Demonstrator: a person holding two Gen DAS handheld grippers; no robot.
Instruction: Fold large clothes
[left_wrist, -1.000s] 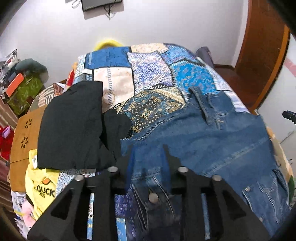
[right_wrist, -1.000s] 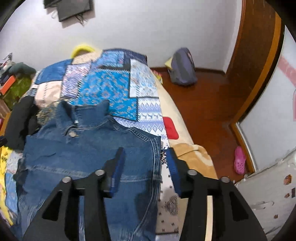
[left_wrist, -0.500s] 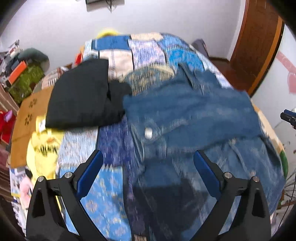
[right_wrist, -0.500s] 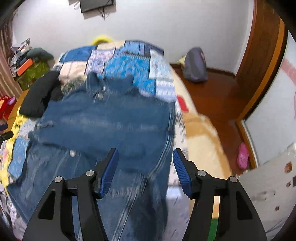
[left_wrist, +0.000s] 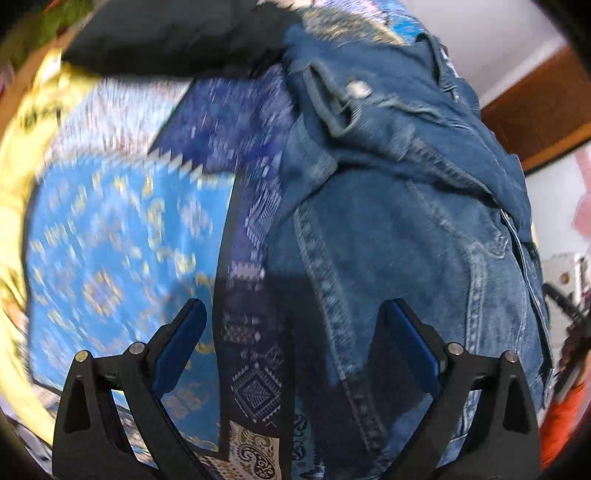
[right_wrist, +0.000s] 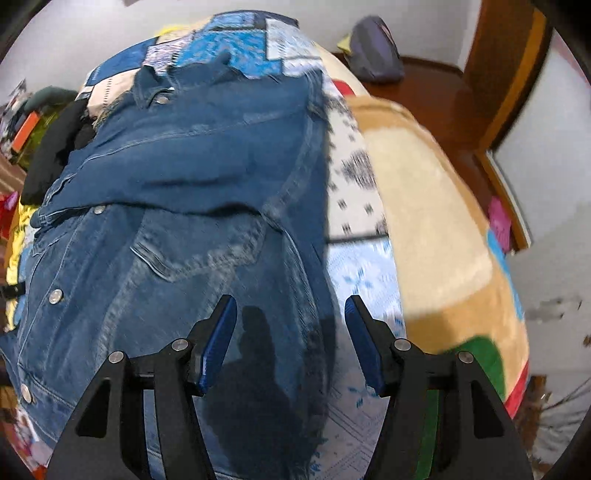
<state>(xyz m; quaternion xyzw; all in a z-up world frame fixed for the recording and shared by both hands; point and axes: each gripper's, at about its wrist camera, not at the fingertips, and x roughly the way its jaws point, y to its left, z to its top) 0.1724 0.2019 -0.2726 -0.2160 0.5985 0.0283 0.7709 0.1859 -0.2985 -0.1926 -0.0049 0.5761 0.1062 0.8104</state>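
Observation:
A blue denim jacket (left_wrist: 406, 206) lies on the patchwork bed cover (left_wrist: 122, 251), its upper part folded down over the lower part. It also shows in the right wrist view (right_wrist: 177, 206). My left gripper (left_wrist: 295, 325) is open and empty, low over the jacket's left edge. My right gripper (right_wrist: 290, 325) is open and empty, low over the jacket's right edge, close to the bed cover (right_wrist: 365, 280).
A black garment (left_wrist: 166, 33) lies beyond the jacket at the left, and shows in the right wrist view (right_wrist: 55, 147). A yellow cloth (left_wrist: 26, 125) lies at the far left. A beige blanket (right_wrist: 436, 229) covers the bed's right side. A grey bag (right_wrist: 373, 55) sits on the wooden floor.
One second ago both grippers were over the jacket, the left shut on denim. Both have since opened, let go and moved down close to the jacket's lower side edges.

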